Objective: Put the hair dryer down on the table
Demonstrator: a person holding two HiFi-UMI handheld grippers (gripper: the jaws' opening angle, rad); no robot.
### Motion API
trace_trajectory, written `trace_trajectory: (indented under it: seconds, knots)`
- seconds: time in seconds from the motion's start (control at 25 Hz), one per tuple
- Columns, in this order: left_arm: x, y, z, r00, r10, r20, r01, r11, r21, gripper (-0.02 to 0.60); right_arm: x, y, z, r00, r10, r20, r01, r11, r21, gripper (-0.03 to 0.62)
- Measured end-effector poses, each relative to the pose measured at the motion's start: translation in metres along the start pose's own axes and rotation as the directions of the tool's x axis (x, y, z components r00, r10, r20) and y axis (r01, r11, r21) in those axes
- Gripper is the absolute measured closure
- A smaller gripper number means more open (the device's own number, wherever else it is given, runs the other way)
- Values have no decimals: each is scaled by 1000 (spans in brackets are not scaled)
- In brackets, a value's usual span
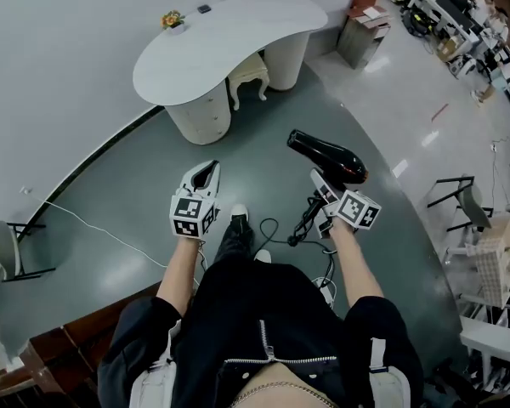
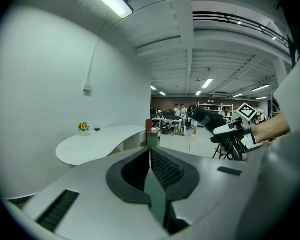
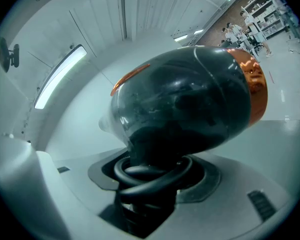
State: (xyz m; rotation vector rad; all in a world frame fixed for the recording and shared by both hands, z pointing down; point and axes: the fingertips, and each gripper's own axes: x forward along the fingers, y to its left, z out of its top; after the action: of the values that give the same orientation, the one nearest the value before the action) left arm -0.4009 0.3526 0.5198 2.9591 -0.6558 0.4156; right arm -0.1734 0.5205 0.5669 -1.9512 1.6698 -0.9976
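The hair dryer (image 1: 327, 158) was held in the air over the grey floor, well apart from the white table (image 1: 238, 49) ahead, and had not yet been set down. It was gripped by the right gripper (image 1: 320, 184), whose jaws were closed wide about the handle, with turns of the black cord (image 3: 150, 176) caught around the handle between them. The left gripper (image 1: 207, 175) was carried empty, its ribbed pads pressed together on nothing. The body was seen as a rounded barrel of glossy black plastic with a copper-coloured band near one end. It was judged rigid, smooth and rather slippery, moderately heavy and weighted toward the barrel, so a tendency to tip in the grip was expected. The handle was judged the right place for a hold, as taken here. The cord was judged limp and rubbery; part of it hung toward the floor and could drag. The table top was matte, smooth and kidney-shaped, carried on pale curved pedestals.
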Motion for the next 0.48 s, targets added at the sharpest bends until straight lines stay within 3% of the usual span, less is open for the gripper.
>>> trace_trajectory:
  seconds: [0.24,0.48]
  knots:
    - [63,37,23,999,-43,7,43,999,15,555,53,-8,39,1000,-21,20,21,1000,-5,312]
    - [135,104,45,996,-85,9,85,996,17,555,138,-3,82,998,-38,54,39,999,-9,312]
